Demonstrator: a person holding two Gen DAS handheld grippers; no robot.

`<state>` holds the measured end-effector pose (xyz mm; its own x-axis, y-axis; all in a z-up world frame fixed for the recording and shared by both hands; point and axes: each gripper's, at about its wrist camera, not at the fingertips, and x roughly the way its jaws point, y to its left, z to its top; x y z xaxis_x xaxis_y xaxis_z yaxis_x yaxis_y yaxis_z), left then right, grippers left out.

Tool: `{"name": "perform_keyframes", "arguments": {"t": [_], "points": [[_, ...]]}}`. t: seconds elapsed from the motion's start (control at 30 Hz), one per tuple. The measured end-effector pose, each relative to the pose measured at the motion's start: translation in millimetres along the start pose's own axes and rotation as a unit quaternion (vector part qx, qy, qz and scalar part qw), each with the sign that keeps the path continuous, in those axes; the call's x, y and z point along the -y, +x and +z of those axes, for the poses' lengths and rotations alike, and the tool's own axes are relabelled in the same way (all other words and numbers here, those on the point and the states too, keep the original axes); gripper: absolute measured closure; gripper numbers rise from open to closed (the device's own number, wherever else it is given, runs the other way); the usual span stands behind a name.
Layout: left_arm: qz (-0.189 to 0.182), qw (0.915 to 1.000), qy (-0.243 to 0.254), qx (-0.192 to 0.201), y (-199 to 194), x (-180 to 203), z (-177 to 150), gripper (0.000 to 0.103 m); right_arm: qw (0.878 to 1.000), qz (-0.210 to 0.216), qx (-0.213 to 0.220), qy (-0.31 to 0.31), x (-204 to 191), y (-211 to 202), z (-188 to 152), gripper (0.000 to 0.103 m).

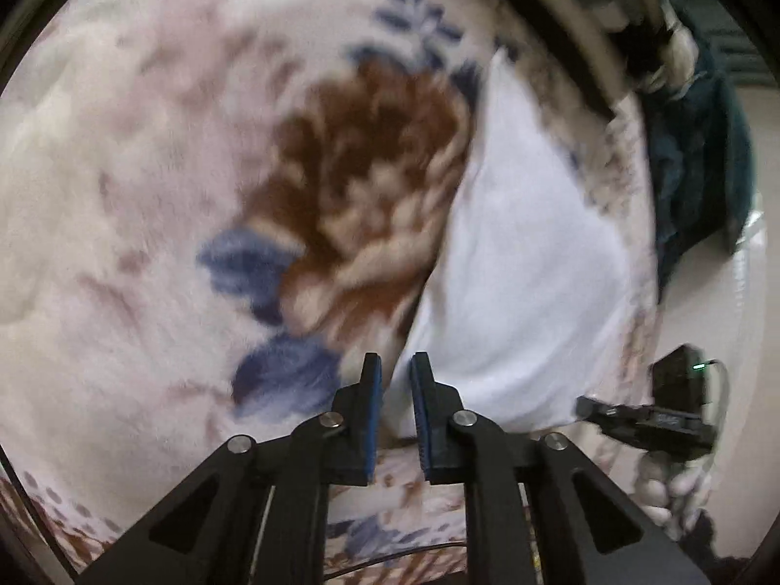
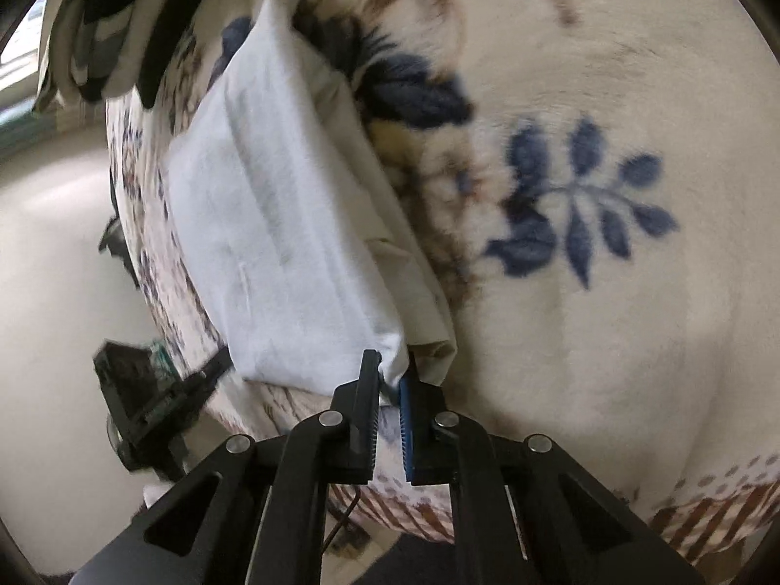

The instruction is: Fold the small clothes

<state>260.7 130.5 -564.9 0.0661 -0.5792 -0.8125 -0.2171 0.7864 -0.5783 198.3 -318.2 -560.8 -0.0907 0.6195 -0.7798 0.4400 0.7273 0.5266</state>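
Note:
A folded white cloth [image 1: 526, 263] lies on a fleecy floral blanket [image 1: 146, 195]. In the left wrist view my left gripper [image 1: 396, 365] hovers at the cloth's near left corner. Its blue pads [image 1: 373, 399] stand a little apart, with the corner showing in the gap and no pinch visible. In the right wrist view the same white cloth [image 2: 273, 224] runs away to the upper left. My right gripper [image 2: 391, 363] is shut on its near corner, which is bunched between the pads. The right gripper [image 1: 653, 419] also shows at the blanket's right edge, a hand under it.
The blanket [image 2: 609, 317] hangs over an edge onto a pale floor [image 2: 53, 268]. A dark teal garment [image 1: 697, 170] hangs at the far right. A black-and-white patterned cloth [image 2: 92, 24] lies beyond the white one. The left gripper [image 2: 146, 395] shows at the blanket's left edge.

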Motion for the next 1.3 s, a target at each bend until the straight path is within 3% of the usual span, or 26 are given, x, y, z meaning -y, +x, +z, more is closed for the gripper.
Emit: {"name": "perform_keyframes", "arguments": {"t": [0.03,0.1,0.13,0.17,0.27,0.37,0.53,0.6,0.63,0.67,0.7,0.77,0.97,1.1,1.2,1.3], "points": [[-0.022,0.9997,-0.004,0.004,-5,-1,5,0.055,1.0,0.005,-0.003,-0.003,-2,-3,2,0.093],[-0.055,0.9984,-0.014,0.01,-5,-3,14,0.03,1.0,0.027,-0.003,-0.008,0,-10,6,0.074],[-0.074,0.997,-0.02,0.012,-1,-4,21,0.03,0.999,0.034,0.004,-0.01,1,-14,9,0.047],[-0.079,0.9966,-0.022,0.01,4,-4,25,0.03,0.999,0.043,0.016,-0.013,2,-17,11,0.034],[-0.092,0.9956,-0.014,-0.006,29,5,45,0.03,0.998,0.055,0.031,-0.012,8,-18,29,0.032],[-0.118,0.9926,0.008,-0.027,52,21,60,0.03,0.993,0.112,0.016,-0.012,11,-5,49,0.032],[-0.117,0.9906,0.046,-0.053,76,48,66,0.031,0.989,0.144,-0.008,-0.039,0,22,68,0.031],[-0.113,0.991,0.06,-0.04,69,53,62,0.033,0.986,0.158,-0.007,-0.045,-2,26,71,0.033],[-0.111,0.9913,0.065,-0.03,65,55,61,0.045,0.986,0.157,-0.003,-0.049,-3,25,70,0.043],[-0.11,0.9914,0.066,-0.026,63,57,60,0.053,0.986,0.156,0.003,-0.053,-5,24,69,0.065],[-0.103,0.9922,0.067,-0.02,61,58,60,0.068,0.986,0.157,0.005,-0.05,-6,23,68,0.072],[-0.105,0.9925,0.062,-0.014,56,57,59,0.078,0.985,0.167,0.017,-0.044,-4,17,66,0.088],[-0.099,0.9921,0.076,-0.002,30,70,54,0.085,0.985,0.164,0.042,-0.043,-19,3,56,0.091],[-0.117,0.9899,0.079,0.009,4,82,56,0.092,0.985,0.16,0.054,-0.045,-27,-19,58,0.091],[-0.135,0.9871,0.086,0.012,-13,102,60,0.092,0.985,0.154,0.063,-0.055,-42,-39,57,0.091],[-0.127,0.9873,0.095,0.007,-13,123,67,0.091,0.984,0.148,0.066,-0.075,-62,-58,55,0.092]]}}
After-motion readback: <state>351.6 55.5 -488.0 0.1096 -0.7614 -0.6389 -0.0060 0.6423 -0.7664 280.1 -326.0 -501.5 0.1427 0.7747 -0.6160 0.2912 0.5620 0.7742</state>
